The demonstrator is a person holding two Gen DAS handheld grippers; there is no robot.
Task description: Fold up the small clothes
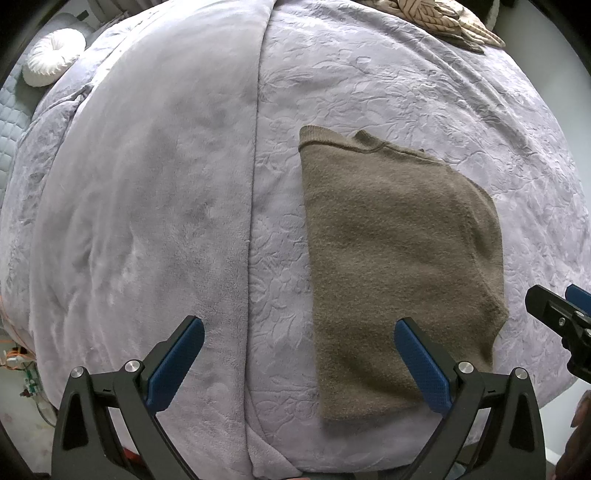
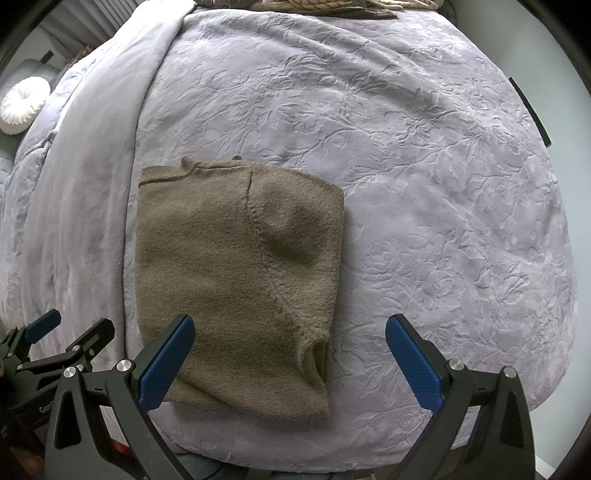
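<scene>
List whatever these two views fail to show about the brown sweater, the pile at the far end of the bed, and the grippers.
- Brown sweater: its inner layers and sleeves are folded under the top layer in both views.
- Patterned pile: cut off by the top edge in both views; what the items are is unclear.
- Right gripper: in the left wrist view only part shows at the right edge.
- Left gripper: whether its right pad touches the sweater cannot be told.
</scene>
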